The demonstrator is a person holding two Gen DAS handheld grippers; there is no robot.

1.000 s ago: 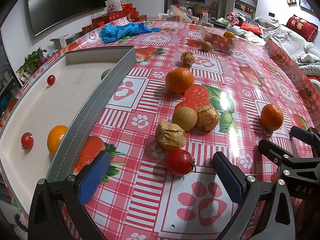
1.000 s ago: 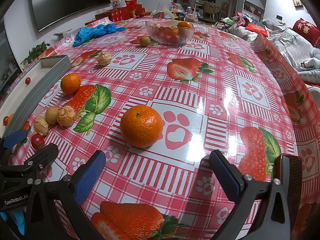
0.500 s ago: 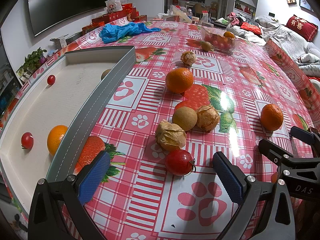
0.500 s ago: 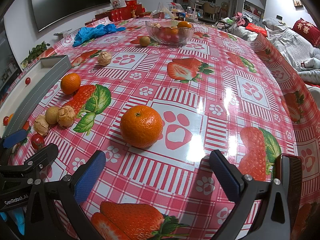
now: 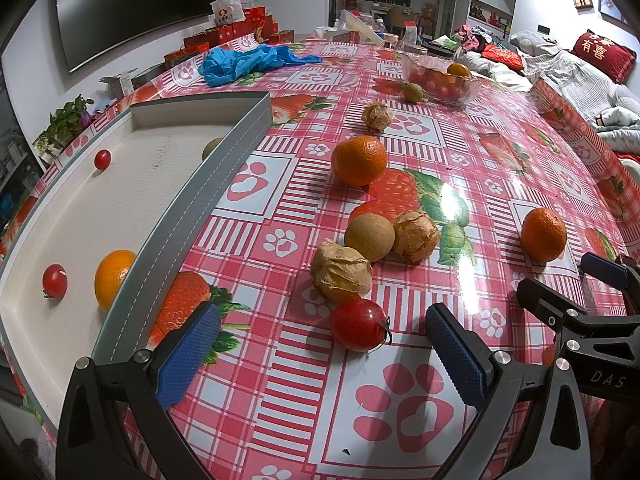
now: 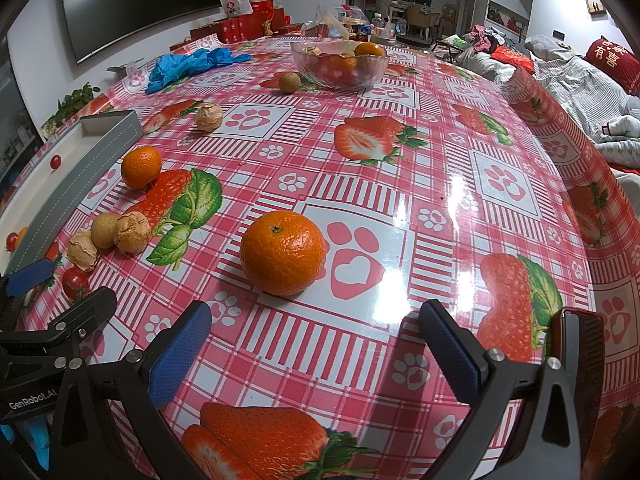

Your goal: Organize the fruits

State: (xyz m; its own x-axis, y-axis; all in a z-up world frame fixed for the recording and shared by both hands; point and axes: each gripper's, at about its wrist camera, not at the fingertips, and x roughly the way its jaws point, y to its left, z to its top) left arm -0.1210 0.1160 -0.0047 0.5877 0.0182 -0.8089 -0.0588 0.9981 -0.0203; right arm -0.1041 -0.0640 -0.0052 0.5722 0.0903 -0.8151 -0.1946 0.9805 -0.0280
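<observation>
The left gripper (image 5: pixel 322 354) hangs just above the glossy red-and-white checked tablecloth printed with strawberries and paw marks (image 5: pixel 404 396), its blue-padded tongs spread wide apart and holding nothing; a small round red cherry tomato (image 5: pixel 359 330) lies between them, nearer the tips, touching neither pad. Just beyond it, toward 12 o'clock, sit a papery tan husked fruit (image 5: pixel 341 277), a smooth brown round fruit (image 5: pixel 369 237) and a second husked fruit (image 5: pixel 415 236), the last two touching. A bright orange mandarin (image 5: pixel 358 161) lies farther off at 12 o'clock. At 9 to 10 o'clock stands the long grey-walled tray with a pale floor (image 5: pixel 208 184), holding an orange citrus (image 5: pixel 114 278) and two small red tomatoes (image 5: pixel 55 281). The right gripper (image 6: pixel 314 350) also has its tongs wide apart and empty, with a large dimpled orange mandarin (image 6: pixel 283 258) just ahead of the tips at 12 o'clock, clear of both pads. Far off at 12 o'clock stands a clear glass bowl of mixed fruit (image 6: pixel 339 65), a brown round fruit (image 6: pixel 289 82) beside it.
</observation>
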